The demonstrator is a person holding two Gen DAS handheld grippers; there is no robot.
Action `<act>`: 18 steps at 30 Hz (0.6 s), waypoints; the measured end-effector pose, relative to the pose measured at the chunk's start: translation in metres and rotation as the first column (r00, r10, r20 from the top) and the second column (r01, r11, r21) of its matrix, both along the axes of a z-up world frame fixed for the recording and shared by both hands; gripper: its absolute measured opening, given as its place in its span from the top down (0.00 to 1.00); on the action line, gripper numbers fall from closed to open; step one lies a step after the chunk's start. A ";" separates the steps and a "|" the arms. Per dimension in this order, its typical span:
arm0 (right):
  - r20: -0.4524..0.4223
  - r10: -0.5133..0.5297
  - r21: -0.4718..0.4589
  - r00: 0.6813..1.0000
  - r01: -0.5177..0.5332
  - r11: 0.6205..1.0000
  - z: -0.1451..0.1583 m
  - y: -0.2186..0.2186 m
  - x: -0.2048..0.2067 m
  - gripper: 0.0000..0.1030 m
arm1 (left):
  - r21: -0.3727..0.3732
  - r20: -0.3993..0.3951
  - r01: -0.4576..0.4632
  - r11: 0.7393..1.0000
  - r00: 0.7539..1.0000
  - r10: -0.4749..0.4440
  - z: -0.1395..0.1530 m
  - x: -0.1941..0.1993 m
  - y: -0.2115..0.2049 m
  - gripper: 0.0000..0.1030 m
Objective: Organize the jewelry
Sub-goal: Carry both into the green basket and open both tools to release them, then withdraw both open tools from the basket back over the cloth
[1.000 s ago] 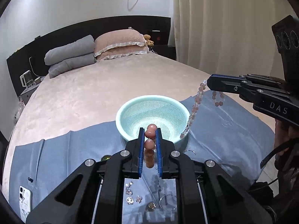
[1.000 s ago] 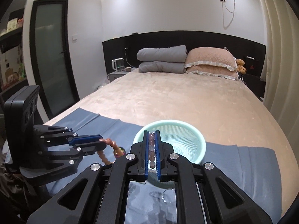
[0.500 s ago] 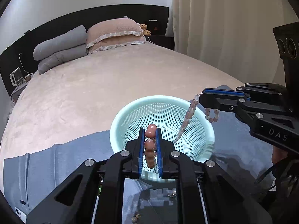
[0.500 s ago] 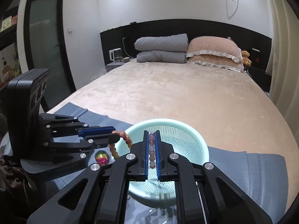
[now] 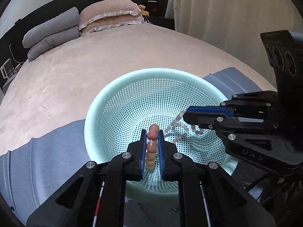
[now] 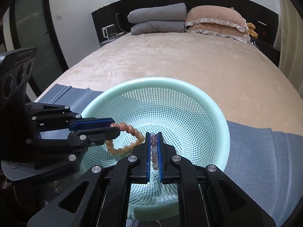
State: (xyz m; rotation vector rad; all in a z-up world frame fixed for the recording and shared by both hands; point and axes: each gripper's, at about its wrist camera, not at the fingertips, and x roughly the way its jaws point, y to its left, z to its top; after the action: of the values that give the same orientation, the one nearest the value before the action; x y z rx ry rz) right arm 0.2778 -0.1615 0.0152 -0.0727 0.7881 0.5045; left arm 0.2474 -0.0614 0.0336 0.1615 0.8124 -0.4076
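Bed (image 6: 189, 60) lying under blue cloth (image 6: 265, 151); mint basket (image 5: 98, 102) sitting on cloth. Left gripper (image 5: 152, 132) clamping narrow on orange bead bracelet (image 6: 128, 128), hanging inside basket. Right gripper (image 6: 153, 135) pinching pale bead bracelet (image 5: 178, 121), draping onto basket mesh.

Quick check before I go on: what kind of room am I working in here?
A bedroom, by the look of it: a wide bed with stacked pillows against a dark headboard, and curtains along one side.
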 end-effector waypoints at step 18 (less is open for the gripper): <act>0.033 -0.037 -0.014 0.999 0.038 0.999 0.015 -0.011 -0.017 0.83 | -0.052 0.032 -0.060 0.997 0.998 0.062 0.021 -0.005 0.033 0.31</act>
State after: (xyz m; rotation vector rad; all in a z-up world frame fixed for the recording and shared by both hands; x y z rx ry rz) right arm 0.2607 -0.1724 0.0300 -0.0792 0.7598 0.4612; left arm 0.2423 -0.0284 0.0546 0.0956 0.7714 -0.3671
